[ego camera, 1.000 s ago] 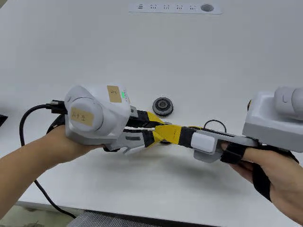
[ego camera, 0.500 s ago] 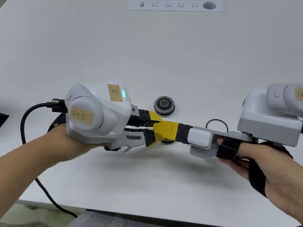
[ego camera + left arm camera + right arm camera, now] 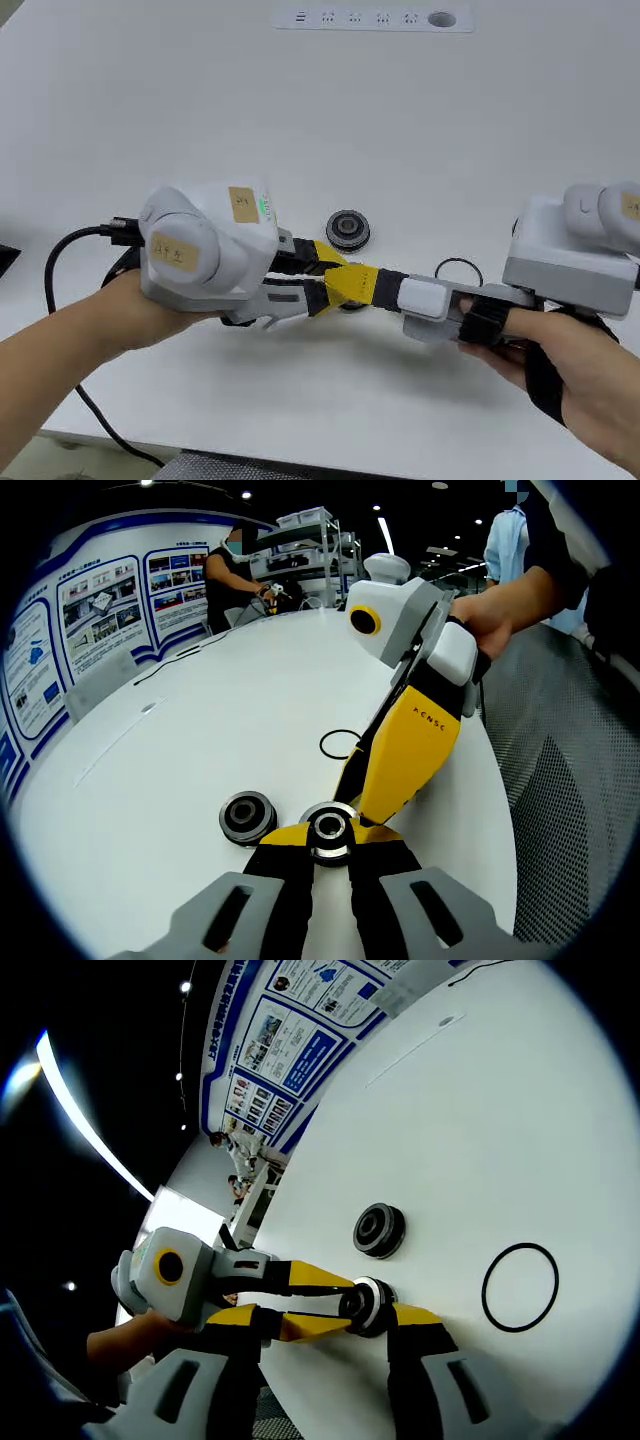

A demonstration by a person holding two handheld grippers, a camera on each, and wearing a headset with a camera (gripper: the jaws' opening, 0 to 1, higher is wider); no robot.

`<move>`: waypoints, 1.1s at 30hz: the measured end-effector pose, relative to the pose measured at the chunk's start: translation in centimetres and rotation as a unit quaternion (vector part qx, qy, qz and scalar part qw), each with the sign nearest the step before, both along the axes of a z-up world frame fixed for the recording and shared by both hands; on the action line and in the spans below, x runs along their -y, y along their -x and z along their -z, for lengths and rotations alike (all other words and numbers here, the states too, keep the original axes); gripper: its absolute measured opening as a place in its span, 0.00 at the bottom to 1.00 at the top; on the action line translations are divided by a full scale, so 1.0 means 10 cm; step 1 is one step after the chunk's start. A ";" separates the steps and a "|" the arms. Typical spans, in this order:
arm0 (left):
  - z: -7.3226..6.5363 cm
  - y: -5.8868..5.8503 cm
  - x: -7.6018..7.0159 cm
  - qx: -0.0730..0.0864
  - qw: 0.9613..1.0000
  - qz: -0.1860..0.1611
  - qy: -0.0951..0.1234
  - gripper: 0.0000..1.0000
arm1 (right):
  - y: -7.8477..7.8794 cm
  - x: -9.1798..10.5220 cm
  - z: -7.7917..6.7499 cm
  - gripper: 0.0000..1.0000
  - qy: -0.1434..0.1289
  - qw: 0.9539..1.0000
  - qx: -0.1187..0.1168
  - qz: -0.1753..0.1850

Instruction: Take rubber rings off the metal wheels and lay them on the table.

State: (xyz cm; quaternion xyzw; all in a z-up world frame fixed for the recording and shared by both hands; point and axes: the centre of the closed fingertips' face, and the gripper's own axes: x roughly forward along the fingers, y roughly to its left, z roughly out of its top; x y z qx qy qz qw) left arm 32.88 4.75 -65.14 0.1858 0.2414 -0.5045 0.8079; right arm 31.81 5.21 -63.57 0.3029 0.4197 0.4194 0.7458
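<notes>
Yellow jaws of my left gripper [image 3: 328, 848] pinch a metal wheel [image 3: 330, 830] at the lower centre of the left gripper view. My right gripper [image 3: 352, 1325] meets it from the opposite side, its jaws set about the same wheel. Whether they are clamped on it I cannot tell. A second wheel [image 3: 248, 817] lies on the white desk [image 3: 200, 710] just left of the first, and a loose black rubber ring [image 3: 342, 745] lies above them, mid-frame.
</notes>
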 end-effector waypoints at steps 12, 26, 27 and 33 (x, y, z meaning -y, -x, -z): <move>0.02 -0.01 -0.01 0.002 1.000 0.000 -0.002 0.12 | 0.05 0.01 0.01 0.50 -0.015 1.000 -0.022 -0.003; 0.02 -0.01 -0.01 0.001 1.000 0.000 -0.002 0.12 | 0.05 0.05 -0.01 0.46 -0.031 0.999 -0.025 0.010; 0.02 -0.01 -0.01 0.001 1.000 0.000 -0.002 0.12 | 0.05 0.05 -0.01 0.46 -0.030 0.999 -0.026 0.011; 0.02 0.00 -0.01 0.001 1.000 0.000 -0.001 0.12 | 0.03 0.06 0.00 0.42 -0.026 0.999 -0.017 0.010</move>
